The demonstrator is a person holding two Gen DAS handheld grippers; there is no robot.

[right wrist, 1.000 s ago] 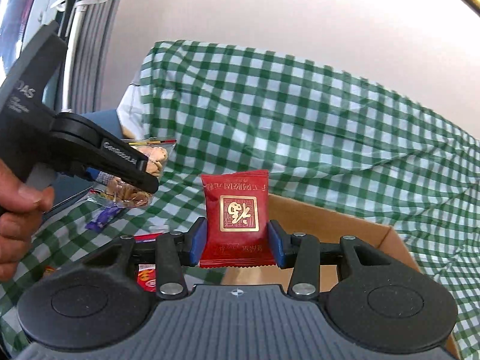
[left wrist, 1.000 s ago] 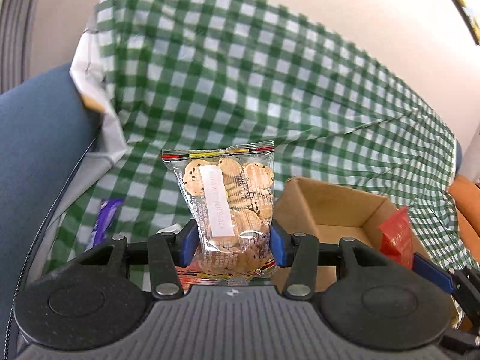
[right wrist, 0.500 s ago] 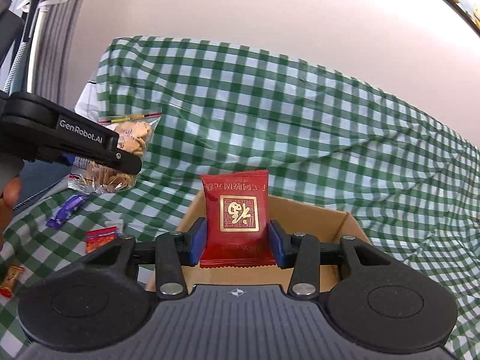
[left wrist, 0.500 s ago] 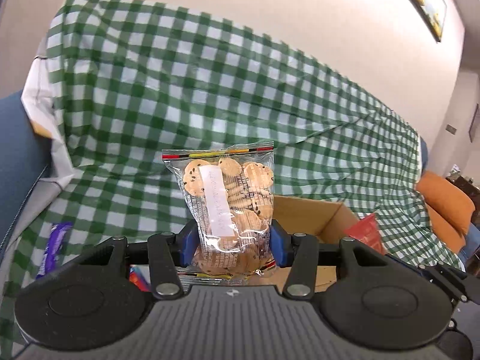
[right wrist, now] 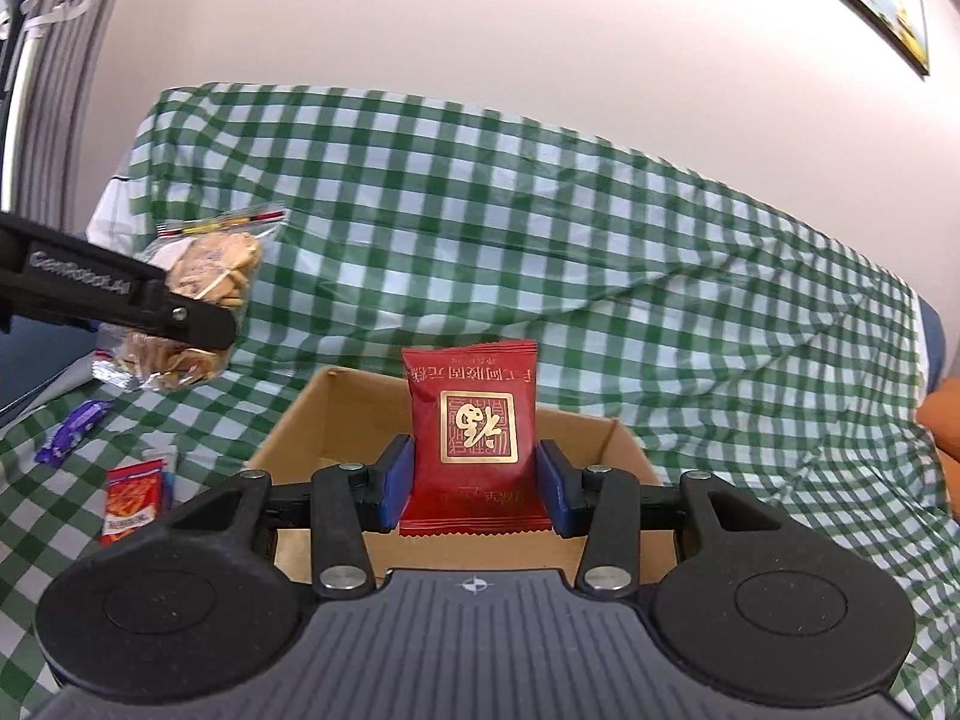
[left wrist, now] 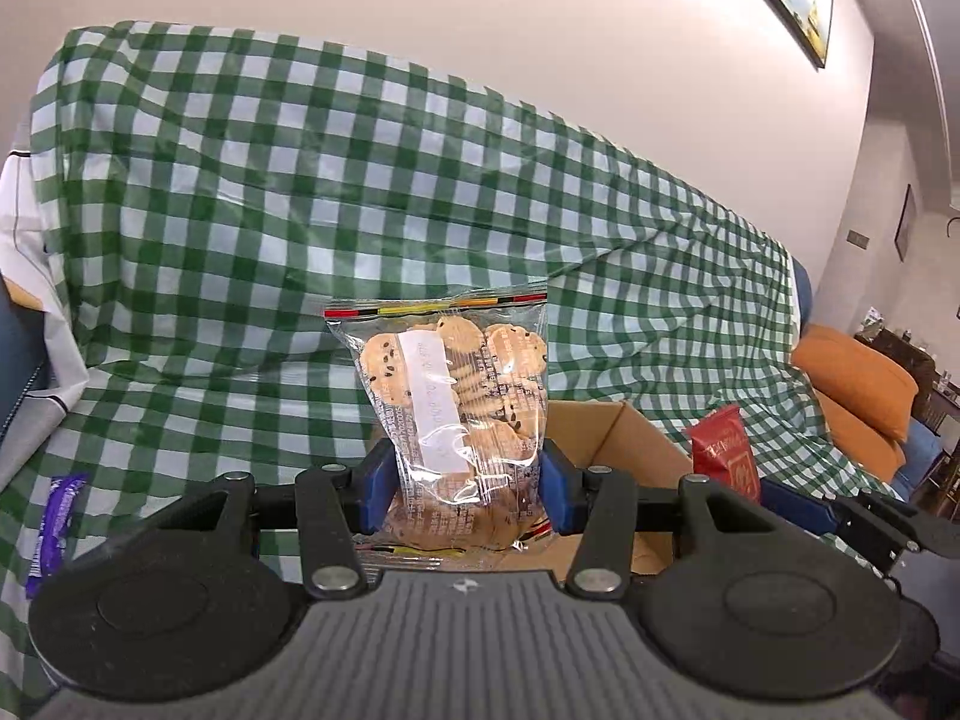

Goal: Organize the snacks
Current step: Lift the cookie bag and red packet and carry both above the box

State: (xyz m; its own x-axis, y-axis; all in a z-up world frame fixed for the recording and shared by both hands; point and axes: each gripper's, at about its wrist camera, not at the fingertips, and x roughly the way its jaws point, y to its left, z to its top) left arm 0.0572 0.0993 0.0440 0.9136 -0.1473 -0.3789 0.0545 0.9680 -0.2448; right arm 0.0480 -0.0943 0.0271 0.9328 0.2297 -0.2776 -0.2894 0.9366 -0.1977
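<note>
My left gripper (left wrist: 465, 483) is shut on a clear bag of round biscuits (left wrist: 459, 414), held upright above the green checked cloth. Behind and to the right of it lies an open cardboard box (left wrist: 606, 438). My right gripper (right wrist: 474, 483) is shut on a red snack packet with a gold emblem (right wrist: 474, 438), held upright over the near part of the cardboard box (right wrist: 342, 414). In the right wrist view the left gripper (right wrist: 198, 324) with the biscuit bag (right wrist: 204, 276) hangs left of the box. In the left wrist view the red packet (left wrist: 723, 456) shows at the right.
A purple wrapper (left wrist: 57, 525) and a red-orange packet (right wrist: 133, 498) lie on the checked cloth (right wrist: 540, 240) left of the box. The cloth drapes up over a sofa back. An orange cushion (left wrist: 852, 378) sits far right. A white wall rises behind.
Both grippers have swung to the right with their snacks. The box now sits right under the red packet, and the left gripper is nearer the box's left side.
</note>
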